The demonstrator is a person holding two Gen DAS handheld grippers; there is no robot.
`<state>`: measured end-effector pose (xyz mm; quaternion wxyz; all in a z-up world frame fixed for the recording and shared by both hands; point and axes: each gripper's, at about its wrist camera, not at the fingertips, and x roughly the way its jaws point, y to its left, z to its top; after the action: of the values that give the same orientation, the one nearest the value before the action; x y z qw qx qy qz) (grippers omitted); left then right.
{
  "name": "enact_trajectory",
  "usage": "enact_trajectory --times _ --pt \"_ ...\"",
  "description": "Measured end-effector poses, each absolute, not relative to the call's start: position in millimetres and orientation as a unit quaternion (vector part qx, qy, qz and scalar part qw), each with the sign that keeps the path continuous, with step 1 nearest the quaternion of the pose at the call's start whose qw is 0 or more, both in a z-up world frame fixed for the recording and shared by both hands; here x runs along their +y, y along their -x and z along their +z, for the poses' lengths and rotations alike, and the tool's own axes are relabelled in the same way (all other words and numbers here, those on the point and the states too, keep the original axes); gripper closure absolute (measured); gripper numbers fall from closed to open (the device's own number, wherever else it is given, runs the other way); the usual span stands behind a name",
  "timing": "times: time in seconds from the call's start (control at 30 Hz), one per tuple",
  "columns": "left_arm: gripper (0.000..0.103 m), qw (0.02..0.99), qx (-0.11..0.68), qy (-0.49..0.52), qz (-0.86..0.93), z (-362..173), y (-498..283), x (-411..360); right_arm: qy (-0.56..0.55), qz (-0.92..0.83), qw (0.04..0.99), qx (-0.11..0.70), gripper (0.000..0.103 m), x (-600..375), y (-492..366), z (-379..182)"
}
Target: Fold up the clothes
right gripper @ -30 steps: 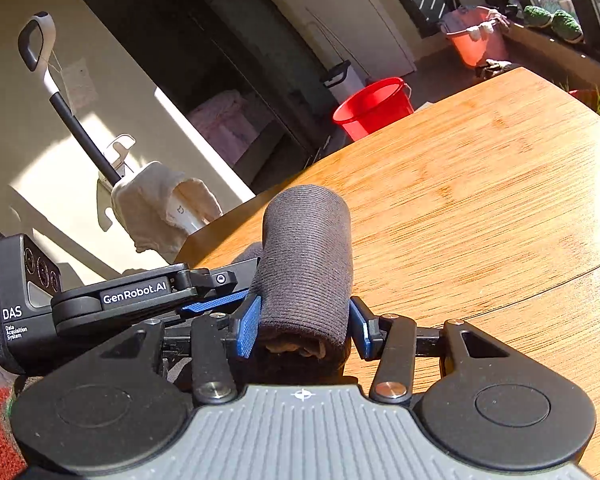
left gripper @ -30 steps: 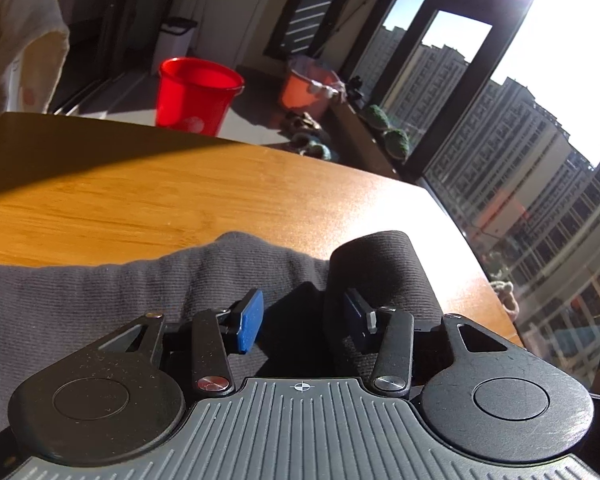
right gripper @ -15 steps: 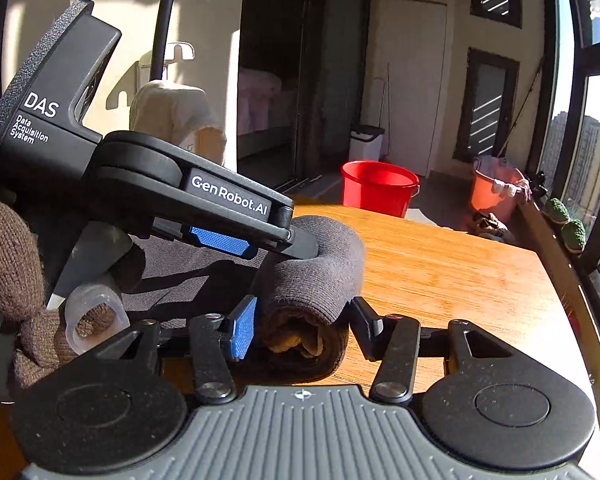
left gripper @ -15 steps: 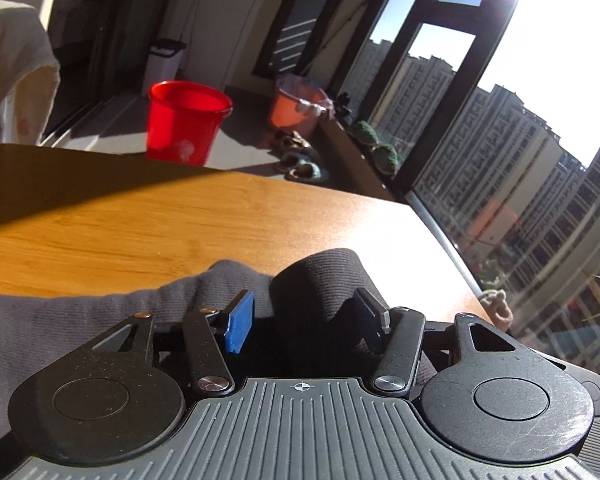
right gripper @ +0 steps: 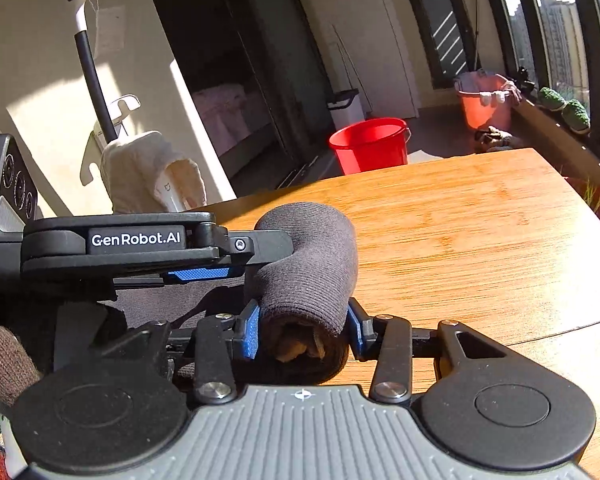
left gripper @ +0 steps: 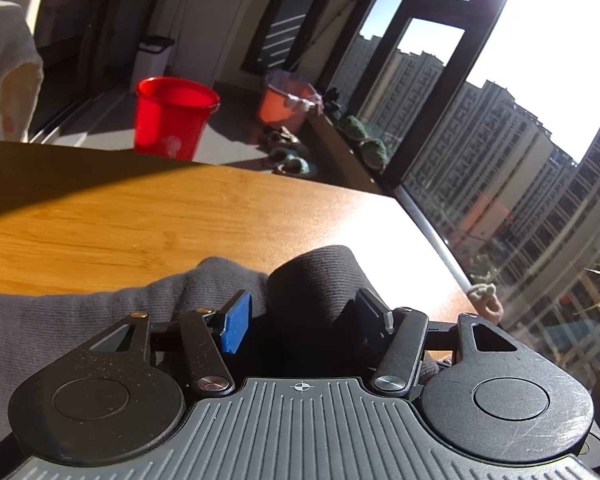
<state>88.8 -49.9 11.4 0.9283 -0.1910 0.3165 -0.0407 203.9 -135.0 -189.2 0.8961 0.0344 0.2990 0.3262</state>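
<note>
A dark grey knitted garment (right gripper: 312, 256) lies on the wooden table (right gripper: 460, 232), its near part rolled into a thick tube. My right gripper (right gripper: 302, 330) is shut on the end of that roll, a blue pad pressed against each side. In the left wrist view the roll (left gripper: 316, 284) stands between the fingers of my left gripper (left gripper: 304, 316), which is open: the right finger touches the cloth, while a dark gap shows beside the blue left pad (left gripper: 236, 320). The unrolled cloth (left gripper: 80, 320) spreads to the left. The left gripper's body (right gripper: 136, 240) crosses the right wrist view, reaching over the roll.
Beyond the table's far edge stand a red bucket (left gripper: 172, 116), an orange tub (left gripper: 284, 100) and a white bin (left gripper: 152, 60). A cloth-covered mop (right gripper: 148, 172) leans at the left. Tall windows (left gripper: 500, 140) run along the right. A brown knitted glove (right gripper: 0, 356) shows at lower left.
The left gripper's fingers have spread a little around the roll. The right wrist view swung while its grip on the roll stayed the same. The roll has shifted left in the left wrist view.
</note>
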Motion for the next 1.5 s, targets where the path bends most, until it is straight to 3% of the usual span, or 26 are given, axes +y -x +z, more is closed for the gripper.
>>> enact_trajectory --times 0.2,0.3,0.43,0.53,0.83,0.87,0.93,1.17,1.37,1.4,1.5 --pt "0.041 0.935 0.292 0.195 -0.039 30.4 -78.9 -51.3 0.193 0.277 0.918 0.208 0.061 -103.5 -178.4 -181.1" --pt "0.035 0.937 0.287 0.192 -0.044 36.2 -80.2 -54.6 0.291 0.269 0.903 0.167 0.06 -79.6 -161.2 -188.0" --pt "0.032 0.937 0.311 0.153 -0.032 23.7 -88.6 -64.6 0.334 0.274 0.892 0.132 0.055 -64.9 -147.3 -197.2" --pt "0.026 0.933 0.319 0.162 -0.023 10.9 -88.9 -56.1 0.263 0.313 0.898 0.166 0.046 -81.4 -156.6 -186.0" --pt "0.021 0.931 0.321 0.171 -0.006 2.9 -79.8 -35.6 -0.04 0.365 0.886 0.282 0.046 -151.3 -207.3 -159.6" --pt "0.02 0.931 0.322 0.171 -0.005 2.3 -79.8 -34.3 -0.053 0.352 0.886 0.298 0.045 -152.5 -214.3 -166.7" --pt "0.019 0.93 0.327 0.167 -0.003 -0.8 -79.2 -33.8 -0.066 0.329 0.881 0.333 0.035 -153.6 -226.6 -185.1" --pt "0.016 0.929 0.326 0.173 0.002 -4.2 -70.9 -26.3 -0.163 0.36 0.849 0.352 0.035 -174.4 -226.6 -204.3" --pt "0.015 0.929 0.325 0.176 0.004 -6.9 -66.2 -21.8 -0.155 0.362 0.851 0.348 0.035 -169.8 -221.4 -207.9" --pt "0.015 0.929 0.325 0.178 0.004 -6.8 -65.7 -21.6 -0.148 0.361 0.855 0.342 0.035 -168.6 -218.5 -206.5" --pt "0.015 0.928 0.324 0.186 0.005 -3.9 -64.4 -21.0 -0.12 0.359 0.868 0.322 0.051 -163.2 -208.1 -197.9"
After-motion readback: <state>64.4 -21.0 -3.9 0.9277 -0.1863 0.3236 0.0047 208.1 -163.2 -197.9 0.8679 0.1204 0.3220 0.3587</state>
